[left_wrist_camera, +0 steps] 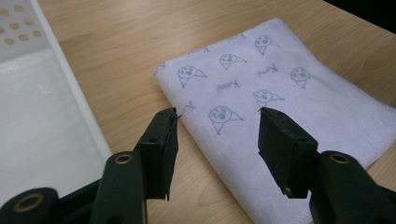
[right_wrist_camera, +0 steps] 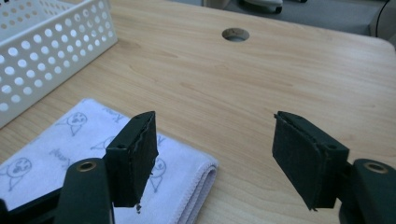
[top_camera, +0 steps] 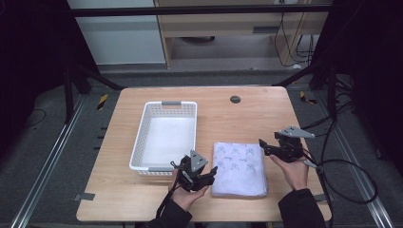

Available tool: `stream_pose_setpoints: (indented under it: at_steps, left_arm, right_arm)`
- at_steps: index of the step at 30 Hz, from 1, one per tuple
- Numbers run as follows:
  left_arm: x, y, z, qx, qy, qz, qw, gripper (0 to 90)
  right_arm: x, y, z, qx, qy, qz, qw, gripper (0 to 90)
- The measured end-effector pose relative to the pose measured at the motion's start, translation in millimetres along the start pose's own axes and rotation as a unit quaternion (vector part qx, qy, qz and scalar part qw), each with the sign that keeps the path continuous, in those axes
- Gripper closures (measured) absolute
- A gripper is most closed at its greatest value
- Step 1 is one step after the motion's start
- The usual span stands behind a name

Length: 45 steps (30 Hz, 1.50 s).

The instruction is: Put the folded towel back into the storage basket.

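Observation:
A folded white towel printed with small grey faces lies flat on the wooden table, right of a white perforated basket. My left gripper hovers open at the towel's near left edge; in the left gripper view its jaws frame the towel with nothing between them. My right gripper is open just off the towel's far right corner. In the right gripper view the towel's folded corner lies under the left jaw, and the gripper holds nothing.
The basket has nothing in it; its rim runs close to my left gripper. A round cable hole sits in the table's far side. Bare wood lies right of and beyond the towel. Cables trail off the right edge.

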State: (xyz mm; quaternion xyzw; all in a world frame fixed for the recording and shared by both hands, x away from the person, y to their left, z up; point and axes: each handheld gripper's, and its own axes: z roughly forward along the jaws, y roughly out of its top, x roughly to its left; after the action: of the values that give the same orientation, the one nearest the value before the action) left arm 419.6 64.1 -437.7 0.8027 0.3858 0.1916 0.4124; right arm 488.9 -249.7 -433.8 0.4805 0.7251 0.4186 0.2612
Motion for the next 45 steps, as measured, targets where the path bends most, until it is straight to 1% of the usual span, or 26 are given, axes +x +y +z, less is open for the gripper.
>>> stream_pose_setpoints:
  at_steps: [1, 2, 5, 7, 11, 12, 15, 16, 18, 22, 23, 26, 28, 29, 30, 32, 34, 38, 40, 45]
  left_arm:
    - [-0.9, -0.7, 0.9, 0.003, 0.000, 0.001, 1.0000, 46.6]
    - [-2.5, -1.9, 2.8, 0.005, -0.001, 0.002, 1.0000, 46.6]
    - [-6.1, -4.7, 7.3, 0.008, -0.004, -0.002, 1.0000, 46.5]
    - [-10.5, -7.7, 11.9, 0.013, -0.003, -0.001, 0.9999, 46.8]
    - [-13.6, -10.4, 15.8, 0.019, -0.008, -0.004, 0.9998, 46.9]
    - [-14.9, -12.5, 18.2, 0.019, -0.007, -0.009, 0.9998, 46.9]
    - [-15.3, -14.5, 20.2, 0.024, -0.006, -0.011, 0.9996, 46.8]
    - [-15.6, -15.6, 21.5, 0.024, -0.007, -0.014, 0.9996, 46.8]
    - [-16.8, -18.1, 24.4, 0.030, -0.009, -0.016, 0.9994, 46.8]
    - [-17.4, -20.3, 27.1, 0.034, -0.010, -0.016, 0.9993, 46.8]
    - [-18.4, -21.3, 28.4, 0.032, -0.010, -0.022, 0.9992, 46.8]
    - [-19.4, -23.5, 30.4, 0.039, -0.012, -0.017, 0.9990, 46.8]
    - [-20.3, -25.4, 32.8, 0.041, -0.012, -0.017, 0.9989, 46.8]
    - [-20.4, -26.1, 33.4, 0.044, -0.011, -0.017, 0.9988, 46.8]
    - [-21.2, -28.0, 35.7, 0.046, -0.012, -0.021, 0.9987, 46.8]
    - [-21.7, -30.2, 38.1, 0.047, -0.012, -0.022, 0.9986, 46.7]
    - [-21.8, -31.3, 39.0, 0.048, -0.011, -0.023, 0.9985, 46.5]
    - [-22.0, -35.1, 41.5, 0.048, -0.009, -0.036, 0.9982, 45.7]
    - [-21.9, -35.8, 42.0, 0.050, -0.008, -0.036, 0.9981, 45.5]
    - [-23.8, -37.0, 44.8, 0.054, -0.002, -0.036, 0.9979, 44.1]
  right_arm:
    - [0.0, 0.0, 0.0, 0.000, 0.000, 0.000, 1.0000, 31.5]
    - [-1.3, -3.0, 3.3, 0.006, 0.000, 0.000, 1.0000, 31.9]
    - [-1.3, -5.2, 6.0, 0.014, 0.000, 0.002, 0.9999, 32.4]
    - [0.5, -7.1, 10.4, 0.025, 0.001, -0.007, 0.9997, 32.9]
    - [2.2, -8.6, 13.7, 0.027, 0.005, -0.008, 0.9996, 33.6]
    - [3.5, -10.0, 16.0, 0.031, 0.007, -0.008, 0.9995, 33.7]
    - [4.0, -12.4, 18.3, 0.029, 0.012, -0.007, 0.9995, 33.9]
    - [3.8, -14.0, 19.1, 0.032, 0.017, 0.000, 0.9994, 33.9]
    - [1.6, -20.0, 22.2, 0.038, 0.016, 0.004, 0.9992, 34.0]
    - [-0.4, -24.3, 24.2, 0.040, 0.017, 0.006, 0.9990, 34.2]
    - [0.0, -25.8, 24.9, 0.043, 0.019, 0.011, 0.9988, 34.2]
    - [0.3, -29.3, 27.6, 0.049, 0.022, 0.012, 0.9985, 34.3]
    - [0.5, -31.1, 29.7, 0.054, 0.024, 0.013, 0.9982, 34.3]
    - [0.3, -32.3, 31.5, 0.055, 0.023, 0.010, 0.9982, 34.3]
    - [1.4, -33.7, 33.0, 0.060, 0.024, 0.011, 0.9979, 34.2]
    - [1.8, -35.1, 34.4, 0.063, 0.026, 0.006, 0.9976, 34.2]
    - [2.5, -35.9, 34.9, 0.066, 0.027, 0.008, 0.9974, 34.2]
    - [3.0, -40.9, 38.8, 0.077, 0.031, 0.007, 0.9965, 34.2]
    - [2.7, -41.7, 39.7, 0.076, 0.031, 0.005, 0.9966, 34.3]
    - [3.2, -45.5, 42.9, 0.081, 0.033, 0.013, 0.9961, 35.2]
